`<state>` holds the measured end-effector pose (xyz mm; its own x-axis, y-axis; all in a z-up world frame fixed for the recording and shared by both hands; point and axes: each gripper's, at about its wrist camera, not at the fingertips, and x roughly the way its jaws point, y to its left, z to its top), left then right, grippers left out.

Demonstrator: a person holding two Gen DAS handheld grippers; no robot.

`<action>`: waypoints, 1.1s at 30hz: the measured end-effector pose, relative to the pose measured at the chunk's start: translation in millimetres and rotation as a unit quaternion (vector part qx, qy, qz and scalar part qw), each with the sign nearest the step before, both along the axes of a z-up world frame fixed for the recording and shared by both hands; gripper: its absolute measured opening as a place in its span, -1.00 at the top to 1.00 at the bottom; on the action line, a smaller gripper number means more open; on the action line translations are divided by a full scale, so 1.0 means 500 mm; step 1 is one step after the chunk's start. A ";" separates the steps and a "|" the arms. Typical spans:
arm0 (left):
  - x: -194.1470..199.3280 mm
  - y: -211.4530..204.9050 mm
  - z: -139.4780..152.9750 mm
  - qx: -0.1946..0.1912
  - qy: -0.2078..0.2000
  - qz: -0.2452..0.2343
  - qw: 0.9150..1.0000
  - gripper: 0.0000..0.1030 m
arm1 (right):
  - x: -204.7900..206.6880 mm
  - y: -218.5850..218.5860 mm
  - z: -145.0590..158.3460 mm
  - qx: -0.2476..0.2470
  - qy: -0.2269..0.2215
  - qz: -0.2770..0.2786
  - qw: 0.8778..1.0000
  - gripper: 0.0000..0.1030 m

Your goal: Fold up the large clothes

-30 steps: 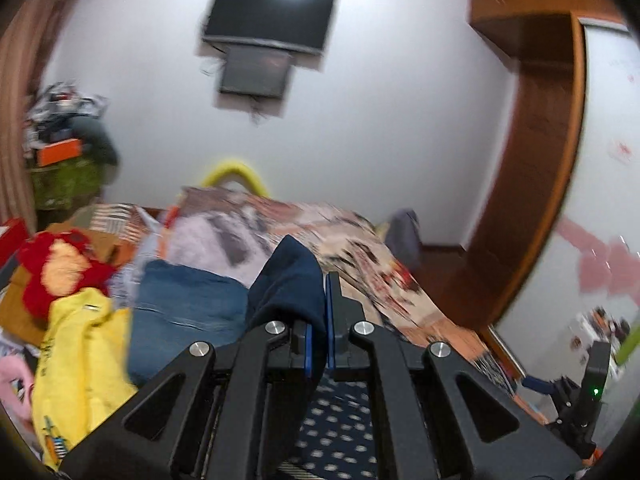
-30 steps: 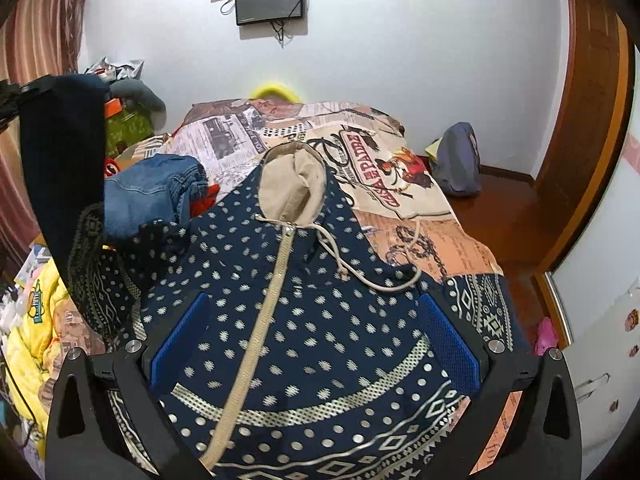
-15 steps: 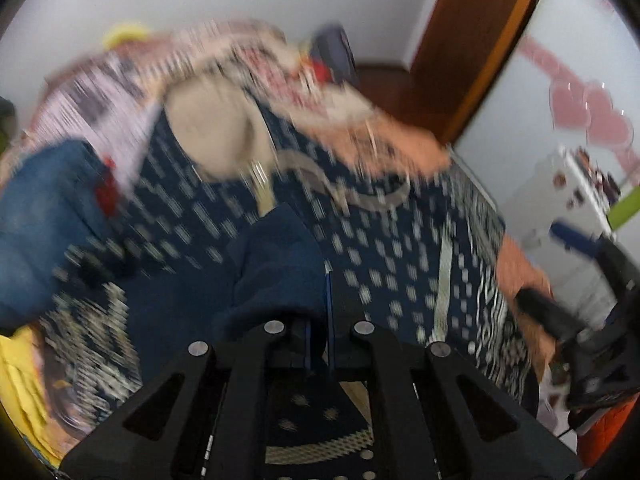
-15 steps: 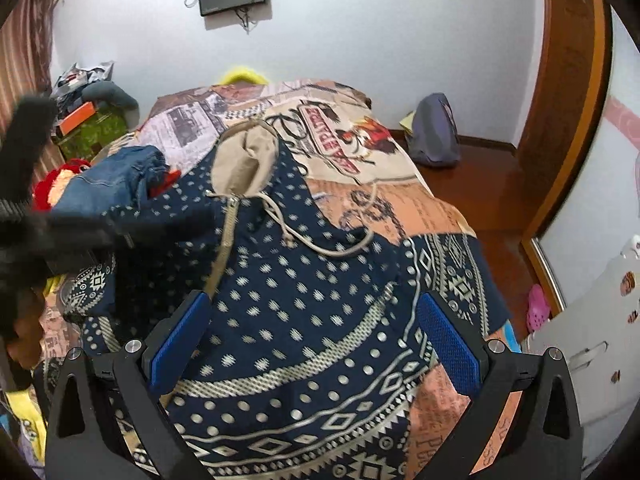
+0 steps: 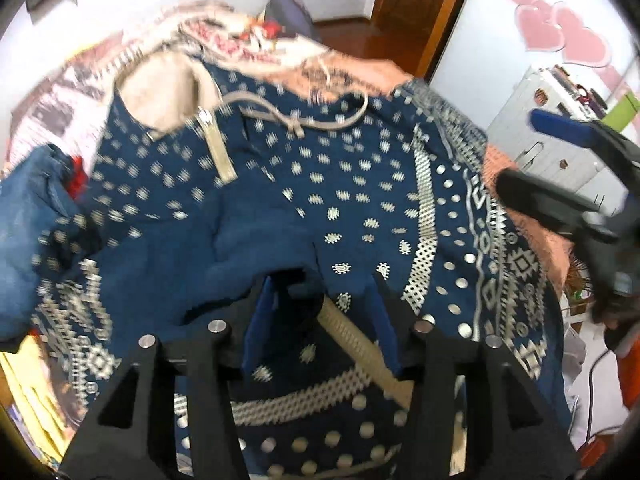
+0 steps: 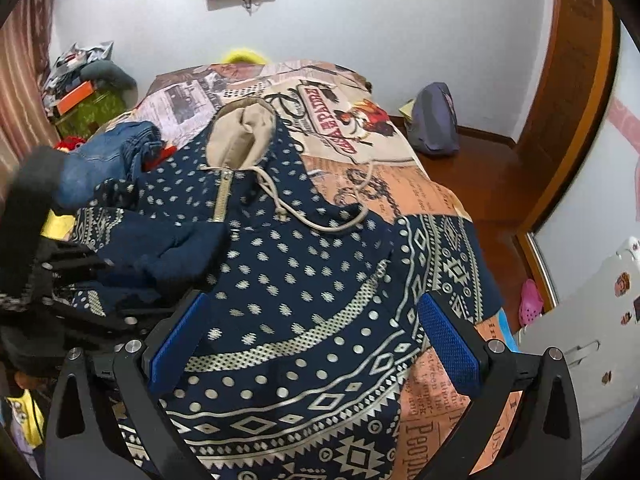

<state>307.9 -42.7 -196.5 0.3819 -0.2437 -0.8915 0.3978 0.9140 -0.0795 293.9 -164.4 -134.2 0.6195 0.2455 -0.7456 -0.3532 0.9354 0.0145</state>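
**Both grippers over the hoodie, jaws apart**

We have the navy patterned hoodie (image 6: 320,264) spread front-up on the bed (image 6: 432,208), hood (image 6: 242,136) toward the far wall, beige zip (image 6: 223,196) running down from the hood & the drawcord (image 6: 320,222) looped across the chest. Our left gripper (image 5: 320,300) sits low over the hoodie's mid section w/ jaws apart; the plain navy sleeve (image 5: 224,256) lies folded over the body just ahead of its blue pads (image 5: 260,320), a fold of cloth draped at the fingertips – can't tell if it touches them. Our right gripper (image 6: 312,336) hovers above the lower hem area, jaws wide apart, blue pads (image 6: 448,348) either side of the patterned band, nothing between them. In the right wrist view the left gripper (image 6: 80,280) shows at the left edge, blurred, beside the sleeve (image 6: 168,248). Folded jeans (image 6: 108,160) rest on the bed near the hoodie's left shoulder, w/ a yellow garment (image 5: 36,392) further left
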 end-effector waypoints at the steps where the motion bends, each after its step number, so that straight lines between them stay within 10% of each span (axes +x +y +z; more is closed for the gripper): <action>1: -0.006 0.011 0.016 0.001 -0.008 0.001 1.000 -0.01 | 0.000 0.006 0.001 -0.001 -0.002 0.003 1.000 -1.00; 12: -0.075 0.255 0.118 0.029 -0.097 0.132 0.986 -0.25 | 0.001 0.150 -0.011 -0.039 0.012 0.107 0.993 -1.00; 26: -0.157 0.472 -0.062 0.004 0.012 0.269 0.963 -0.26 | 0.034 0.322 -0.105 -0.090 0.089 0.194 0.973 -0.96; 33: -0.163 0.469 -0.135 -0.008 0.048 0.272 0.961 -0.26 | 0.066 0.348 -0.153 -0.084 0.144 0.198 0.966 -0.57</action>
<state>226.6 192.0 -264.0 0.3728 -0.0456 -0.9268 -0.1476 0.9832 -0.1078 326.8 9.4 -210.6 0.2628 0.2808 -0.9231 -0.6870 0.7262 0.0253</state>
